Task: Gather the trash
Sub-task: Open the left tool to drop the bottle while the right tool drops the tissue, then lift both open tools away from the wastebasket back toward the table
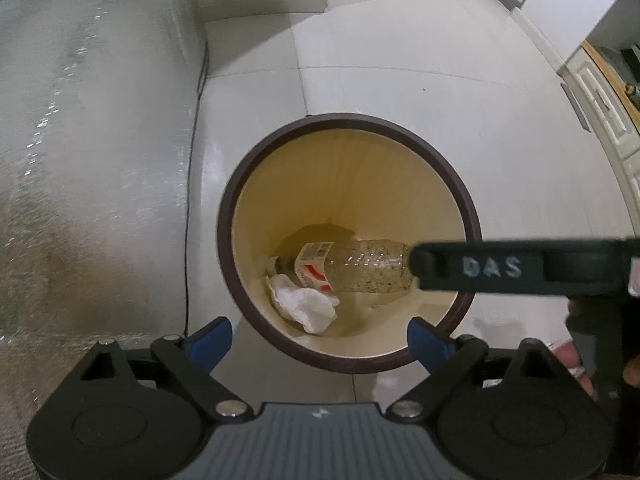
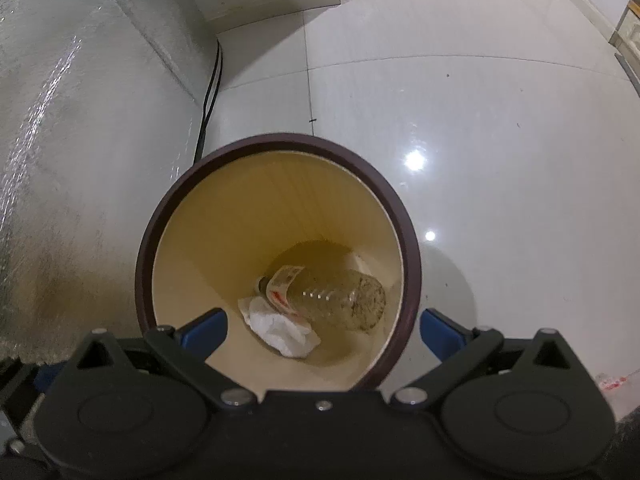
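Note:
A round waste bin with a dark brown rim (image 1: 228, 200) (image 2: 144, 256) and cream inside stands on the floor, seen from above in both wrist views. At its bottom lie a clear plastic bottle (image 1: 360, 268) (image 2: 332, 298) with a red and white label and a crumpled white tissue (image 1: 308, 306) (image 2: 280, 330). My left gripper (image 1: 320, 340) hangs open over the bin's near rim with nothing between its blue fingers (image 1: 212, 342). My right gripper (image 2: 322, 332) is open above the bin too, and empty. The right gripper's black body (image 1: 520, 268) crosses the left wrist view at the right.
A silver foil-covered surface (image 1: 80, 160) (image 2: 60, 140) rises at the left, with a black cable (image 1: 192, 184) (image 2: 208, 100) running along its foot. White cabinets (image 1: 600, 112) stand at the right. A red and white scrap (image 2: 612, 382) lies on the glossy tiled floor (image 2: 480, 120) at the right.

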`<state>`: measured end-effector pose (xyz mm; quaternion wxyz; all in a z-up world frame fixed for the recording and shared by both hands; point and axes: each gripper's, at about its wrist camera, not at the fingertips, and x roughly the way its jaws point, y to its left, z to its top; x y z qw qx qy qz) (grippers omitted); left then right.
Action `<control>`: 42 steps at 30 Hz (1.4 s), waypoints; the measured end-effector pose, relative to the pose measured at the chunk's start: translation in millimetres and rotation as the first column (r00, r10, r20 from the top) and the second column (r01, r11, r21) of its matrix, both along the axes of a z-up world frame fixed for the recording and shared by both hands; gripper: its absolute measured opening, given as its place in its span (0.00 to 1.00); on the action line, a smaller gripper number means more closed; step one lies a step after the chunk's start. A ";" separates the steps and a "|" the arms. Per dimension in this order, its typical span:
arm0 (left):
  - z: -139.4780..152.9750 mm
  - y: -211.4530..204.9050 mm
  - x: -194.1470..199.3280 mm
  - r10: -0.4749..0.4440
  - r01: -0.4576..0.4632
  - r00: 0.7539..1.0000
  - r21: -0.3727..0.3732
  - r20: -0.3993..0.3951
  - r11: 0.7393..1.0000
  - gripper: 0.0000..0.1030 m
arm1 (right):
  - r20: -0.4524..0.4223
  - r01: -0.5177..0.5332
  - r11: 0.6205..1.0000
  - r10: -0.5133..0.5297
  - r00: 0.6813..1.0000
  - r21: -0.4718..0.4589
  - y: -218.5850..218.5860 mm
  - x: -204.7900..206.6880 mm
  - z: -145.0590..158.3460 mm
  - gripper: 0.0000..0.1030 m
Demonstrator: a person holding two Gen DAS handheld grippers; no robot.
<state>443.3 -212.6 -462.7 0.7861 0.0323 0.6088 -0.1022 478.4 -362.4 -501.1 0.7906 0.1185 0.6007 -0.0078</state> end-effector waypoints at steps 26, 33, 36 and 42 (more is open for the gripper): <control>102.9 43.3 -62.9 0.104 -0.114 0.988 0.078 0.118 0.990 1.00 | 0.159 0.078 0.991 -0.060 0.985 -0.111 -15.3 -115.4 125.5 1.00; 145.7 41.2 -99.1 0.071 -0.087 0.980 0.077 0.188 0.993 1.00 | 0.240 0.096 0.989 -0.065 0.968 -0.117 -15.5 -154.3 170.8 1.00; 168.4 40.2 -117.2 0.053 -0.069 0.972 0.063 0.227 0.996 1.00 | 0.270 0.097 0.987 -0.060 0.961 -0.127 -15.2 -170.4 189.9 1.00; 213.9 45.8 -149.3 0.050 -0.058 0.950 0.019 0.308 0.998 1.00 | 0.331 0.124 0.980 -0.066 0.941 -0.155 -13.7 -211.9 226.9 1.00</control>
